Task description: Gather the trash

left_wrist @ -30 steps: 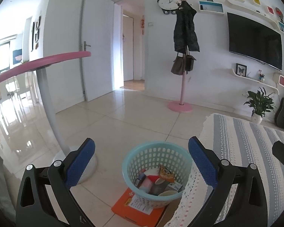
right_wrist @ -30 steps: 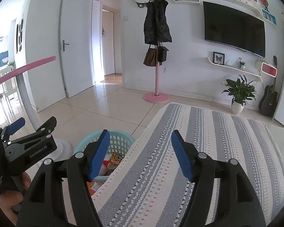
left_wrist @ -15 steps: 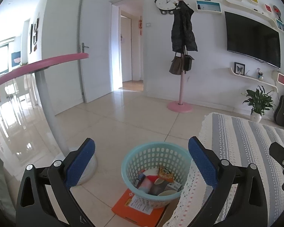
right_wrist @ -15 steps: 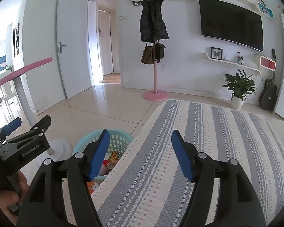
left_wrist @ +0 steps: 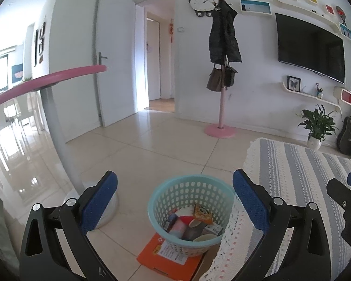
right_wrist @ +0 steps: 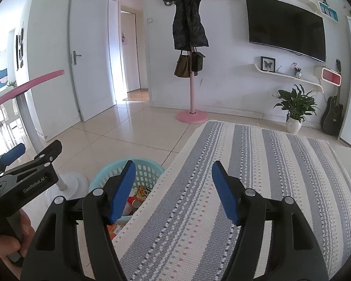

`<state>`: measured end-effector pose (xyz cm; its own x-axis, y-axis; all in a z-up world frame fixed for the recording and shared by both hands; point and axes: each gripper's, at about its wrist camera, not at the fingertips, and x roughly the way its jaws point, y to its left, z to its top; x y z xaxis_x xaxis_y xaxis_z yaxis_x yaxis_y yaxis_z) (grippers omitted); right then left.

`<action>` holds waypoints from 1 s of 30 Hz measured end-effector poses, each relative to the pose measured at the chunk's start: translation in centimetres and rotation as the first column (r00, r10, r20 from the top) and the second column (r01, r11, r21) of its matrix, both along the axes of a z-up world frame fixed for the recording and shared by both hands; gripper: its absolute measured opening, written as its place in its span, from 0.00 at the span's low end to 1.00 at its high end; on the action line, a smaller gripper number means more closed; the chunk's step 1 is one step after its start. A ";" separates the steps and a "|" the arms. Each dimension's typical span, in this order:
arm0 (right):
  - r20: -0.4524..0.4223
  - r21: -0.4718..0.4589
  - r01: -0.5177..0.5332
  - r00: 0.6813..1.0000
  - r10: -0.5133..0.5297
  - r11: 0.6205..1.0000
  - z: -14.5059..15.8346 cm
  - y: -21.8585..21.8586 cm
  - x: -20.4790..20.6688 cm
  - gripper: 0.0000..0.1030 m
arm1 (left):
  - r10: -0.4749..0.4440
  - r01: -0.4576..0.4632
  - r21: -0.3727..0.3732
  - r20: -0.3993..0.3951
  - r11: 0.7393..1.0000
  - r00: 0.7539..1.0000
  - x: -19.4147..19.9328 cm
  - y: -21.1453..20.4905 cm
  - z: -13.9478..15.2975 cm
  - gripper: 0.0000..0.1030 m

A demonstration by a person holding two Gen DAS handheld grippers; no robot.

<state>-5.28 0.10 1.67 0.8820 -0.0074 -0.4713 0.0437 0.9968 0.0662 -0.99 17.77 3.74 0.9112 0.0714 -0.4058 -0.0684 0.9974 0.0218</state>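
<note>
Living room with a tiled floor (left_wrist: 152, 145), a wall-mounted television (left_wrist: 311, 49) and a pink coat stand (left_wrist: 220, 107). A bench under a striped cloth (right_wrist: 257, 175) fills the right side. A light blue basket (left_wrist: 189, 187) stands on the floor beside the bench edge, holding wrappers and other trash (left_wrist: 194, 222), on top of an orange booklet (left_wrist: 166, 257). Left gripper (left_wrist: 174, 199): jaws spread, empty, above the basket. Right gripper (right_wrist: 173, 192): jaws spread, empty, over the cloth.
</note>
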 end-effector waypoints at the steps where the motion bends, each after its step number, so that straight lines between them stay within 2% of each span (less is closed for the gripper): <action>1: -0.001 -0.001 0.000 1.000 0.000 1.000 -0.1 0.0 0.0 0.62 | -0.002 0.002 0.001 0.000 1.000 1.000 0.0 0.0 0.1 0.93; 30: -0.006 -0.002 0.003 1.000 -0.003 1.000 -0.6 -0.3 0.2 0.62 | -0.017 0.017 0.008 0.007 1.000 1.000 -0.3 -0.3 0.2 0.93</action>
